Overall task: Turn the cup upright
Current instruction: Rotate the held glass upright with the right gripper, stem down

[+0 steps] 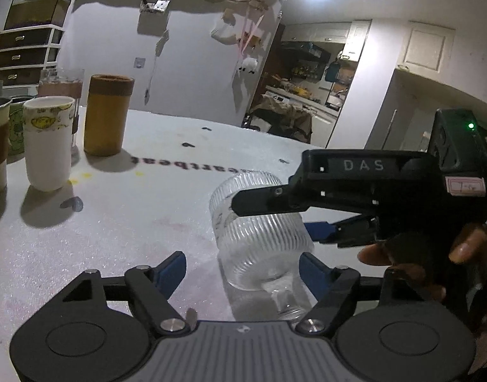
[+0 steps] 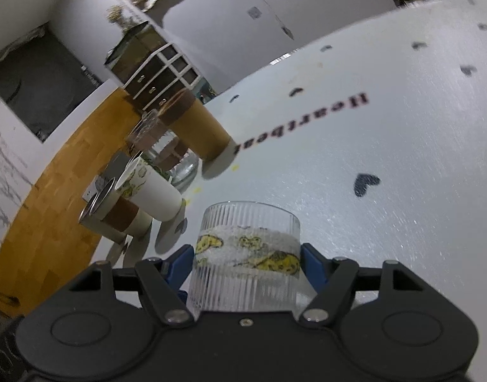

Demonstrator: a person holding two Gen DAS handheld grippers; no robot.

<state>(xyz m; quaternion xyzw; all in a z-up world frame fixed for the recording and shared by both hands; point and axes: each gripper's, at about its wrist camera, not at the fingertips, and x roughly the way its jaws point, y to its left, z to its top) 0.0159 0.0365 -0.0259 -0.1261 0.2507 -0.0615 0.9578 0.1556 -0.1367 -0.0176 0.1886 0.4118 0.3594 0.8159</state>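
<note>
The clear ribbed glass cup (image 1: 259, 232) with a band of yellow cartoon tape hung tilted just above the white tabletop (image 1: 122, 222), gripped by the right gripper (image 2: 246, 261), whose blue-padded jaws were clamped on its sides. From the left wrist view that gripper came in from the right, one black finger across the cup's upper side and the blue pad of the other showing behind it. Which end of the cup was the open mouth I could not tell through the glass.

The left gripper (image 1: 240, 270) sat low in front of the cup, its jaws standing apart and holding nothing, though its right pad lay very close to the glass.

Well off to the left stood a group of upright cups: a tall brown cylindrical tumbler (image 1: 108, 114), a white paper cup with yellow drawings (image 1: 47, 143), and a clear glass with a brown band (image 1: 61, 86) behind them. Black heart shapes and the word "Heartbeat" were printed on the tabletop.
</note>
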